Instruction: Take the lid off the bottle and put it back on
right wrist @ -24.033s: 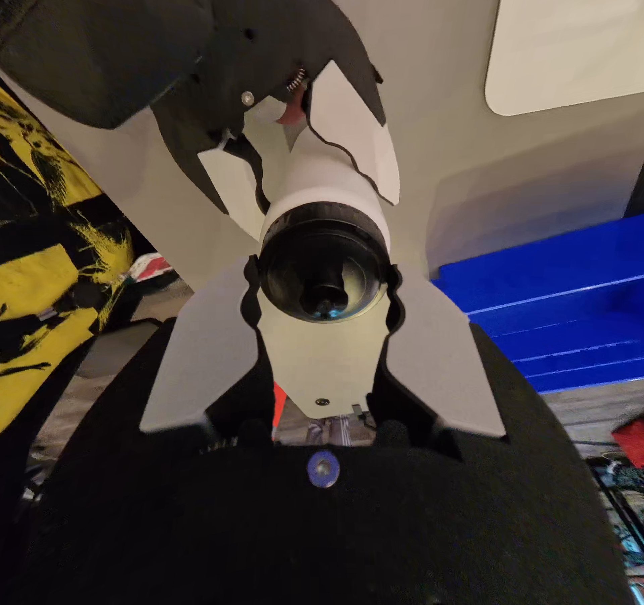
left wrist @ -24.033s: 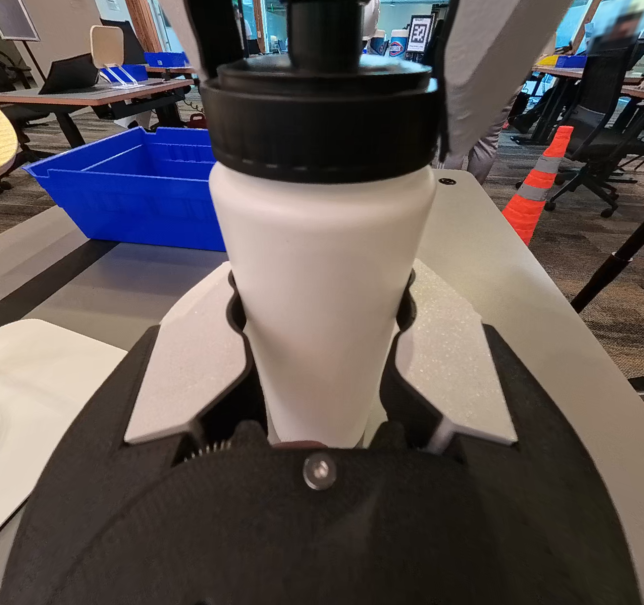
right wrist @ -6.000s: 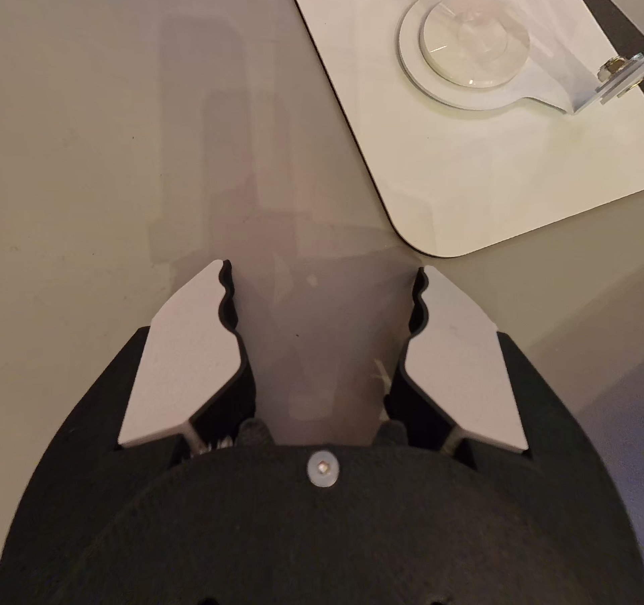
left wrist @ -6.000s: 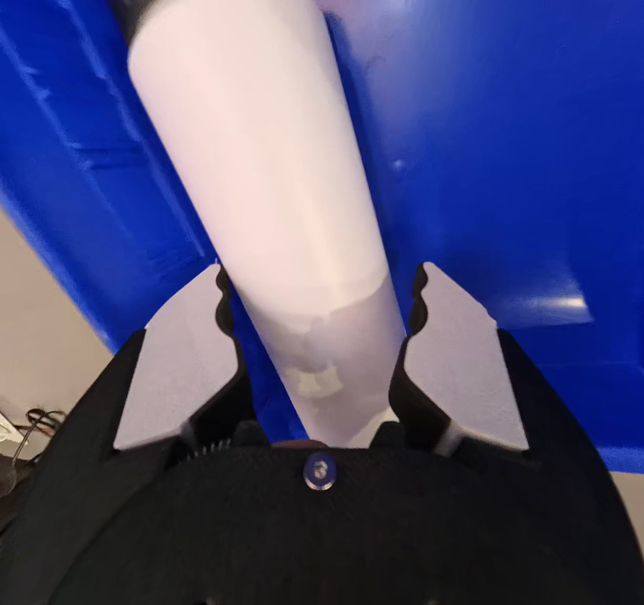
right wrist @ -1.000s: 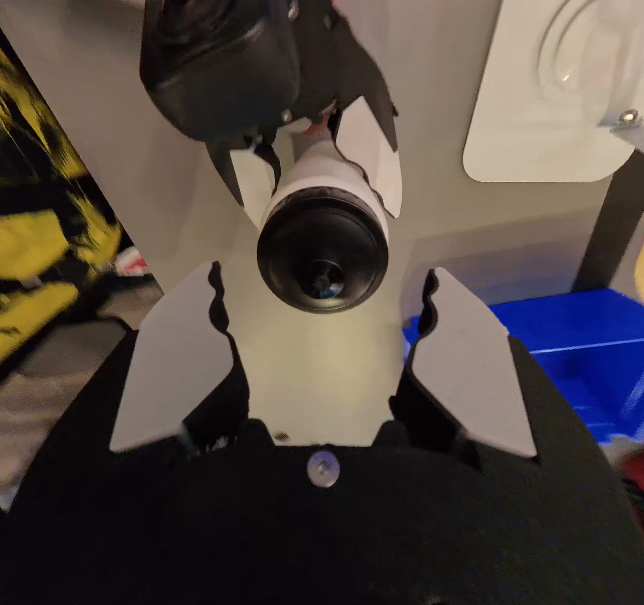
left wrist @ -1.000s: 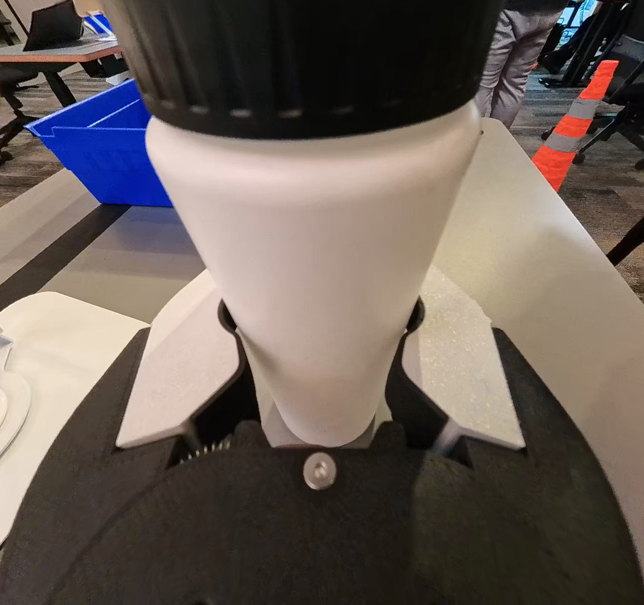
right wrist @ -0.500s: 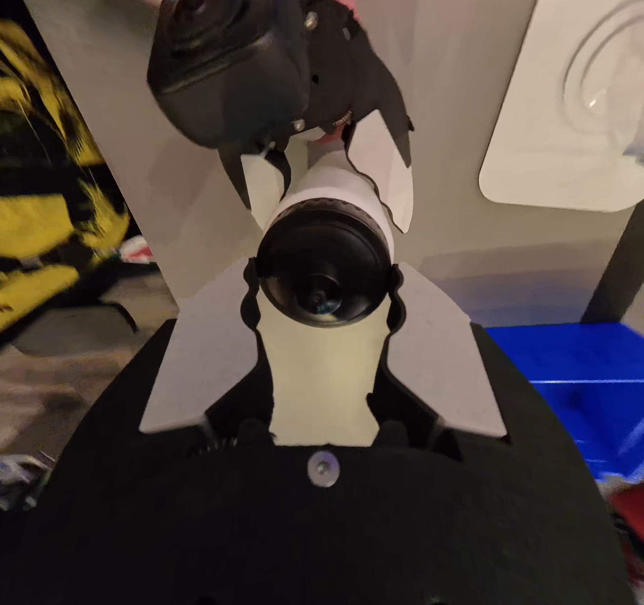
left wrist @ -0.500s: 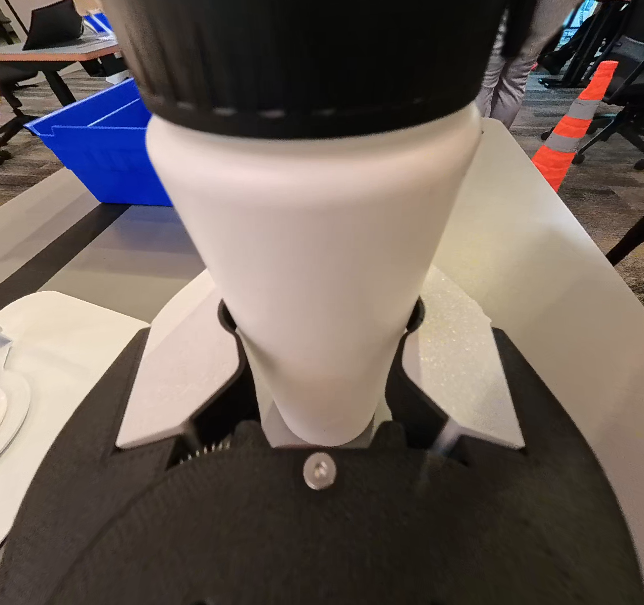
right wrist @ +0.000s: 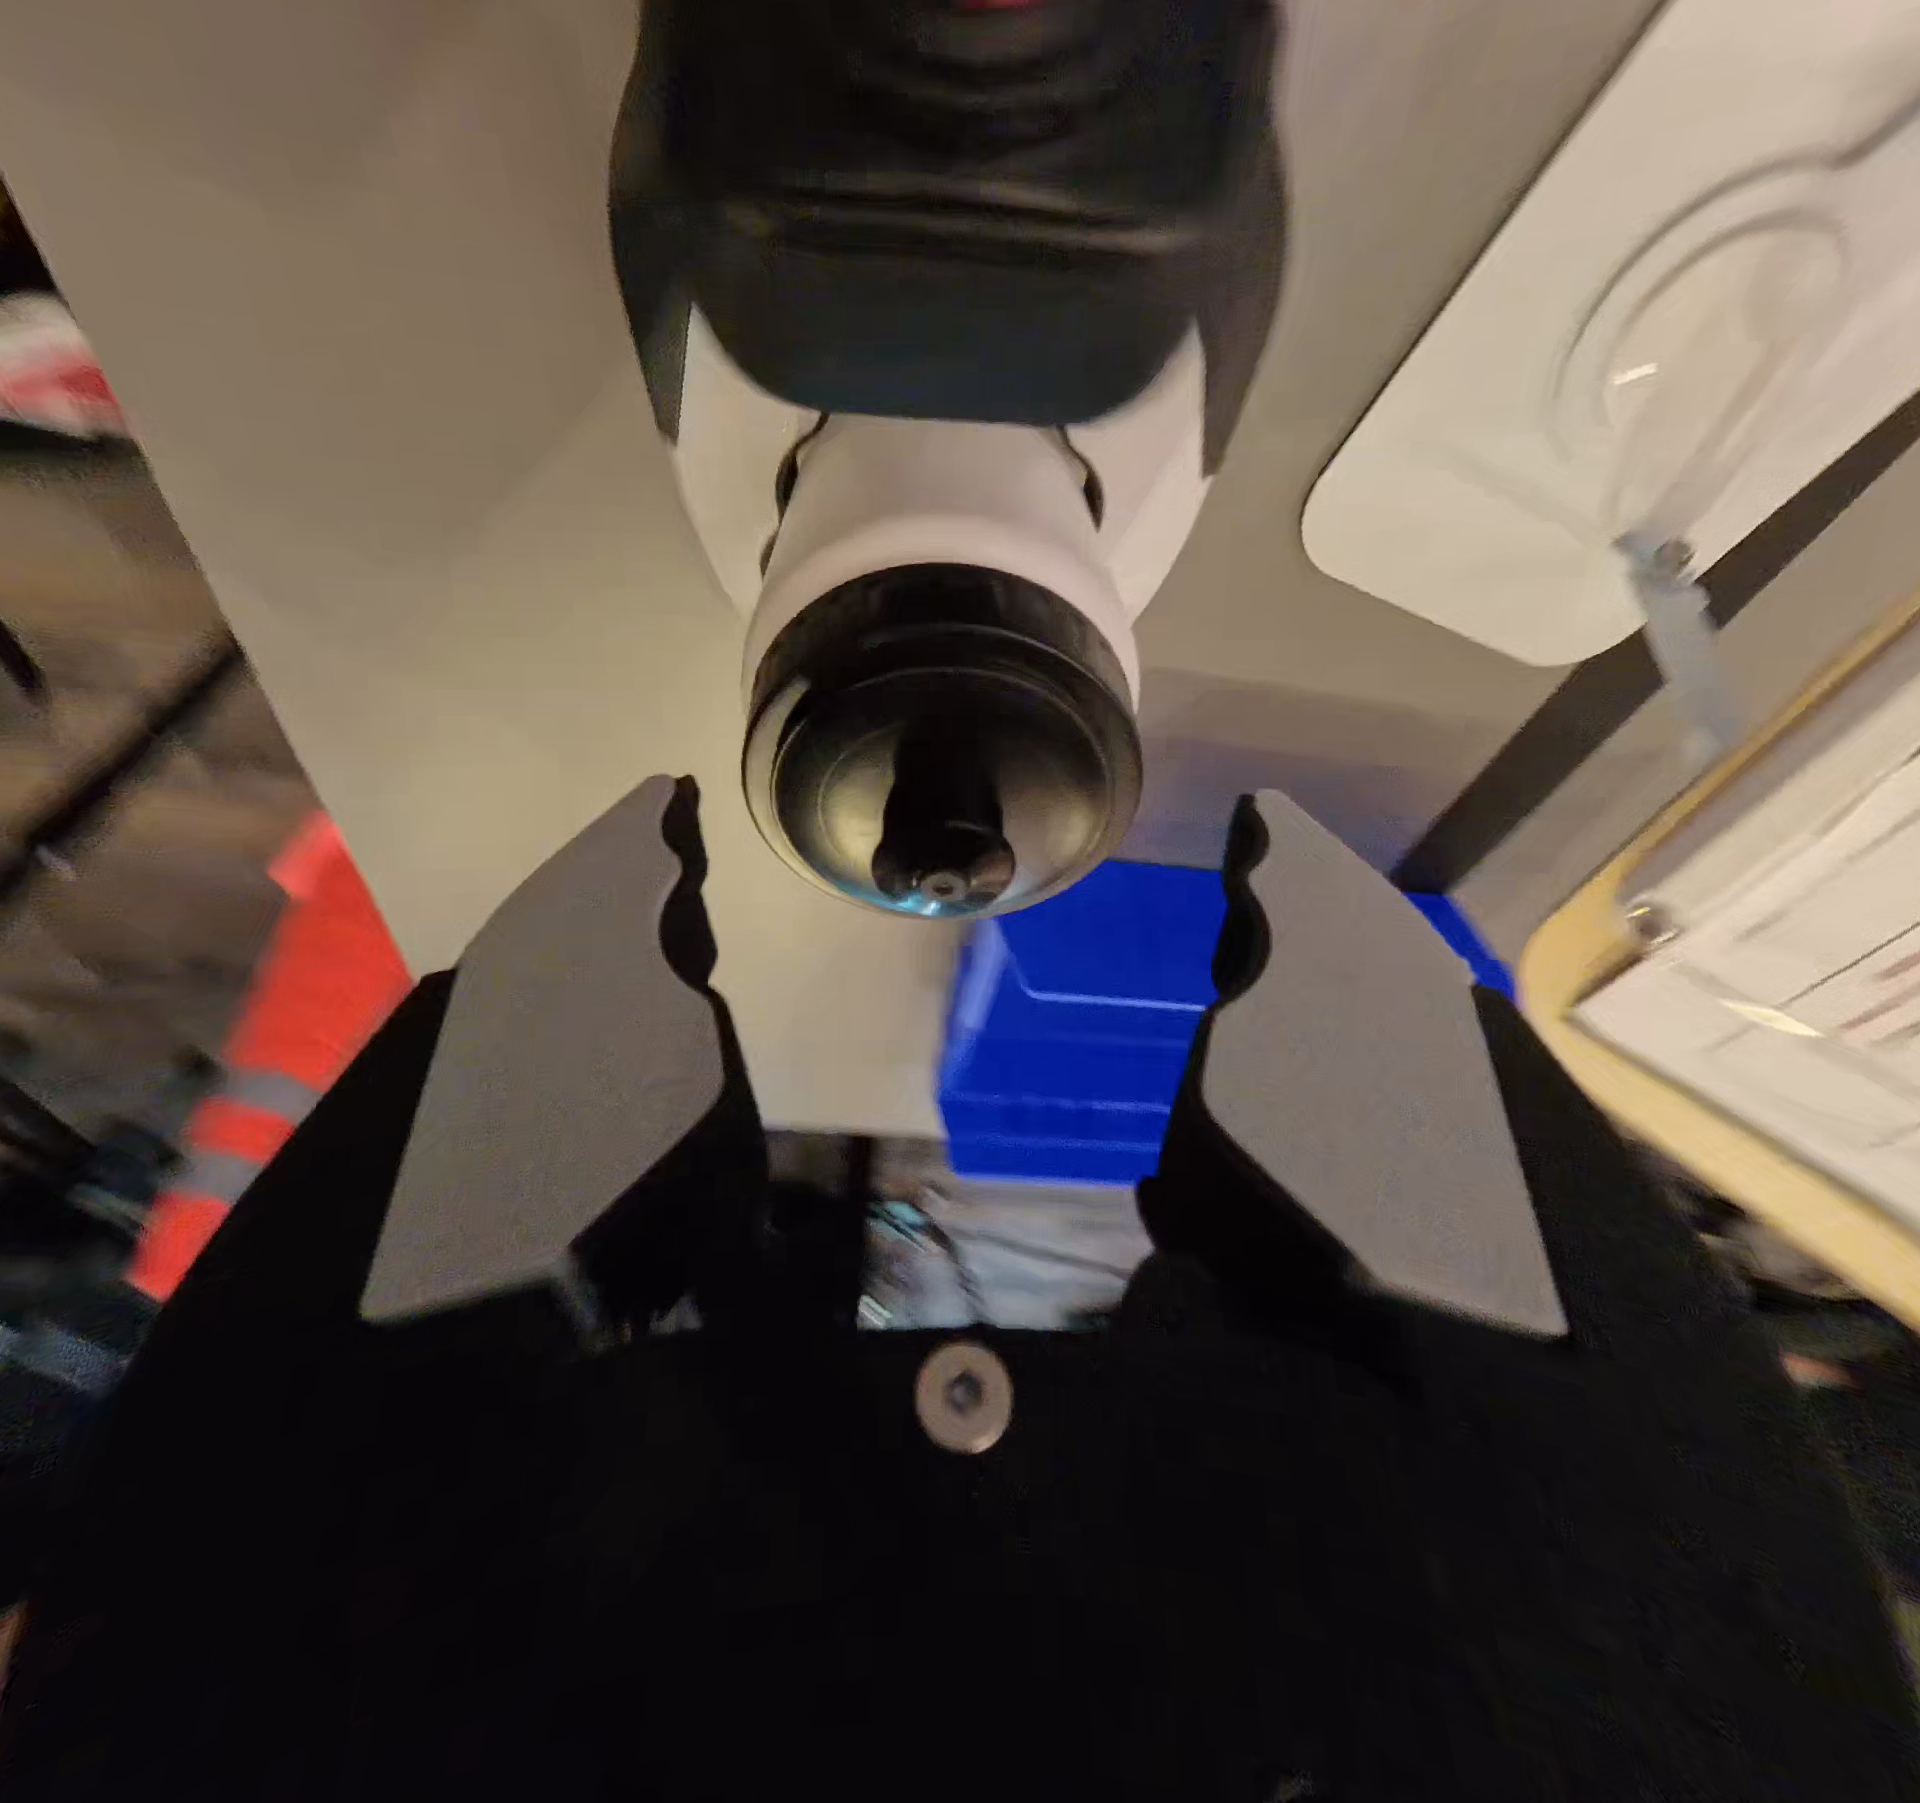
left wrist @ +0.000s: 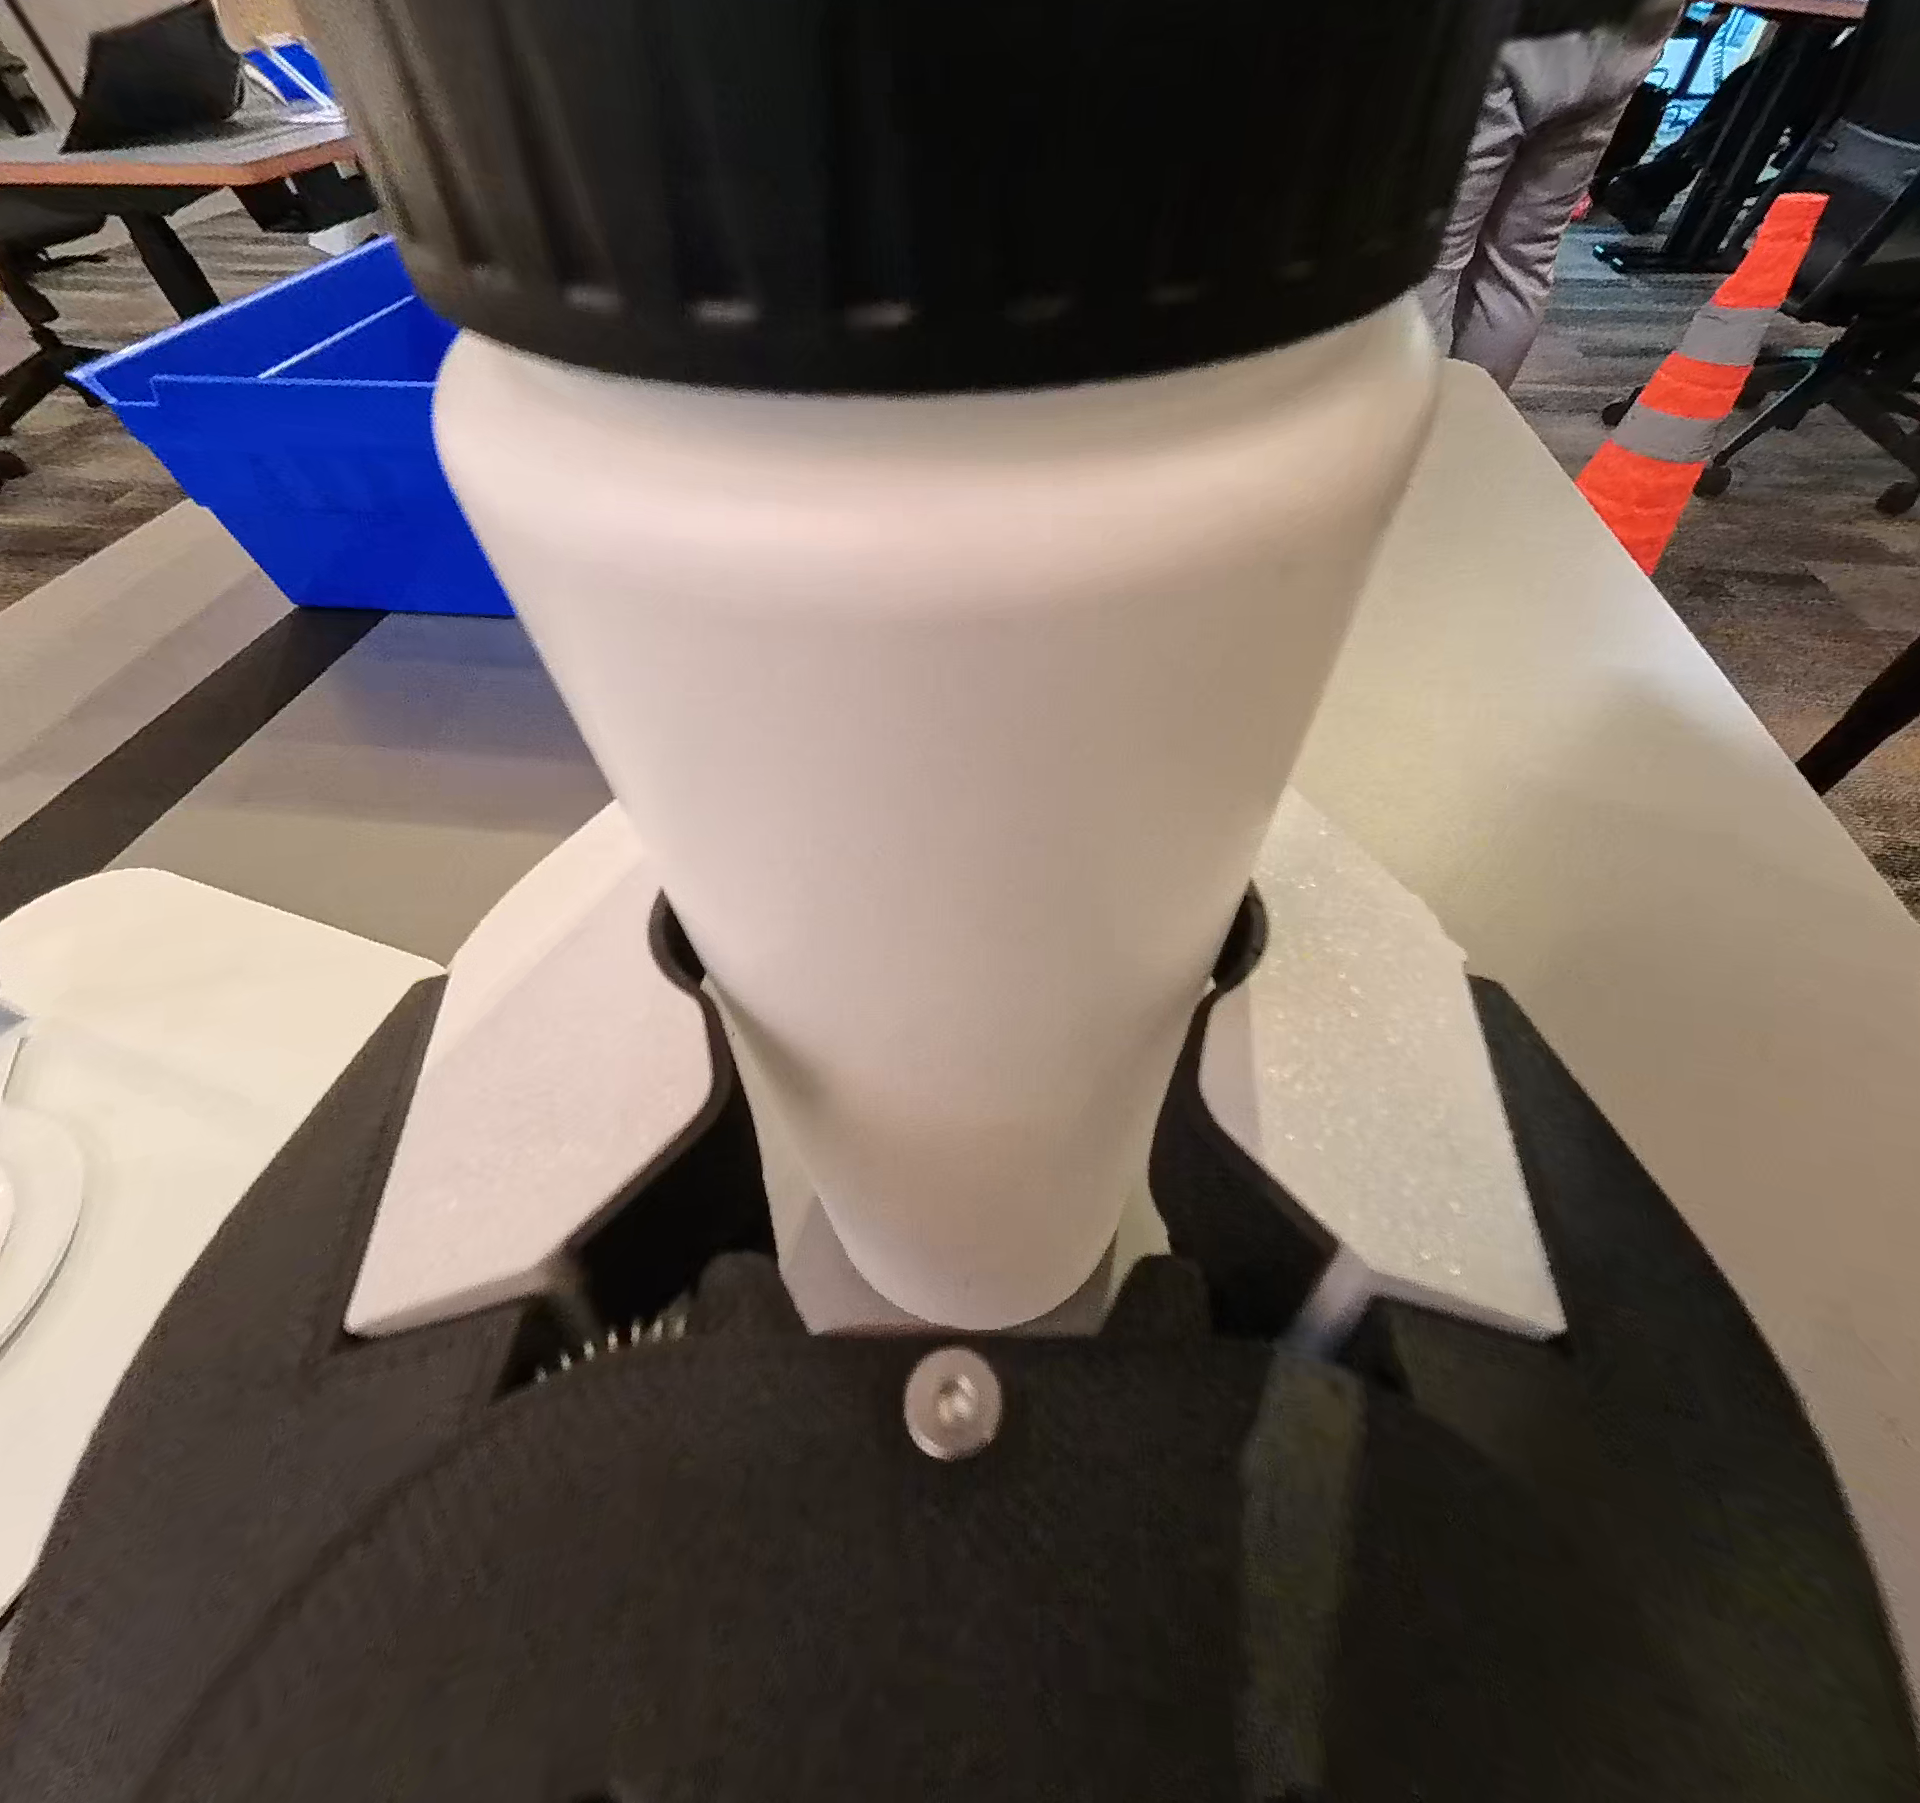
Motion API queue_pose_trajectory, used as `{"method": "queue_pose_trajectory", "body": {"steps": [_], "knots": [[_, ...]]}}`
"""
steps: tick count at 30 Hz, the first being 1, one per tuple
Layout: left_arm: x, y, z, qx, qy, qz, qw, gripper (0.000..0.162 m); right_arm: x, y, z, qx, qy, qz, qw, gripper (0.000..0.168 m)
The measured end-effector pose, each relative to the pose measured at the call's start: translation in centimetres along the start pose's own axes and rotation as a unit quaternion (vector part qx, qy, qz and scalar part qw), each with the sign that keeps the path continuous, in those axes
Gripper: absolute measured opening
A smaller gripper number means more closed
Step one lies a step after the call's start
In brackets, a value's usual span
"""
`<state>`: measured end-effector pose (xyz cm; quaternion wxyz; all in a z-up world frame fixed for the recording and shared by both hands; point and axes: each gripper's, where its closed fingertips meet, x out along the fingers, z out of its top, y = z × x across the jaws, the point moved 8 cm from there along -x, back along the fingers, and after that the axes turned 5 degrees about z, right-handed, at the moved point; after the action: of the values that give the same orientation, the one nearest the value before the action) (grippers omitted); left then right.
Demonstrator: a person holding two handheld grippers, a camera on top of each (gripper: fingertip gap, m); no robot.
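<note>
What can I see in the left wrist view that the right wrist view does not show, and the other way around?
Only the left wrist view shows the bottle's white side from base to lid, the left gripper shut around it low down, and a person's legs behind.

Only the right wrist view shows the lid's top with its spout, the right gripper open and short of the lid, and a framed board.

Both show the black lid, the table, the blue bin, the orange cone and the white pad.

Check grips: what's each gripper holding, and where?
Left gripper clamps the white bottle by its lower body. Right gripper holds nothing, open around the black lid.
</note>
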<state>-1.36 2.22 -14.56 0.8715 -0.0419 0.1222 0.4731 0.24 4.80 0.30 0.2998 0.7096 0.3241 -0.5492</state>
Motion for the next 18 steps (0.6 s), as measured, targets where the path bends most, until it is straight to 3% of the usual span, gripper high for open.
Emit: {"method": "queue_pose_trajectory", "body": {"steps": [2,4,7,12,18], "knots": [[0.1,0.0,0.0,0.001,0.000,0.000,1.000,0.096,-0.4,-0.2,-0.7,0.091,-0.070,0.027,0.993,0.094],[0.0,0.0,0.0,-0.001,-0.001,0.000,1.000,0.097,-0.5,-0.2,-1.4,0.166,-0.139,0.060,0.974,0.080],[0.0,0.0,0.0,0.000,0.000,0.000,1.000,0.097,-0.1,-0.1,-2.2,0.239,-0.184,0.086,0.950,0.072],[0.0,0.0,0.0,0.000,0.001,0.002,1.000,0.097,0.9,0.1,-1.9,0.232,-0.166,0.083,0.955,0.072],[0.1,0.0,0.0,0.001,0.000,0.001,1.000,0.096,0.6,-0.1,-1.1,0.095,-0.089,0.064,0.989,0.071]]}}
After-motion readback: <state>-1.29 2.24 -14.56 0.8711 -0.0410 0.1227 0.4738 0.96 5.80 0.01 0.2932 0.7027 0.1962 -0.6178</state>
